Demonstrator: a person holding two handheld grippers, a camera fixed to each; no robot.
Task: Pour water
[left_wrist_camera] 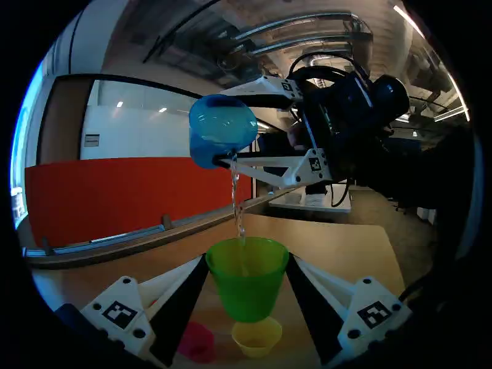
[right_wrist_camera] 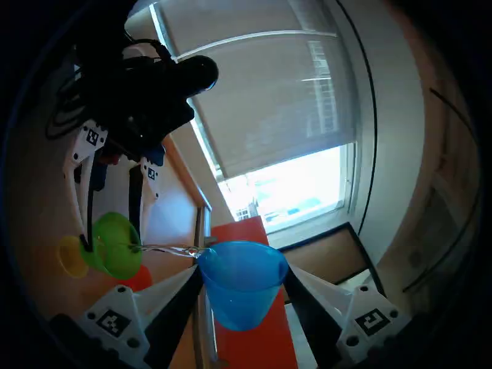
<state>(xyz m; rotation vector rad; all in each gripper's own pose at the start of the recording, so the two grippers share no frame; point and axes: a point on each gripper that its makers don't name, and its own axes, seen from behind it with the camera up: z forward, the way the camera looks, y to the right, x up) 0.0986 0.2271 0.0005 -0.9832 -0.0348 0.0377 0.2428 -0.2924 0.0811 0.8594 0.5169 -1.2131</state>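
Now water [left_wrist_camera: 235,197] is poured from the blue cup [right_wrist_camera: 243,286] clamped by the right gripper [right_wrist_camera: 243,278] into the green cup [left_wrist_camera: 248,286] clamped by the left gripper [left_wrist_camera: 246,270]; a steady tilt is likely needed next.

**No readable words or numbers**

We can read no word, brand or number anywhere. The signs we do find are black-and-white square code markers [left_wrist_camera: 120,313], 1 on each finger of the left gripper [left_wrist_camera: 246,267] and 1 on each finger of the right gripper [right_wrist_camera: 243,280]. They carry block patterns, not letters or digits. In the left gripper view a pale plate [left_wrist_camera: 91,140] sits in the background, too small for us to read.
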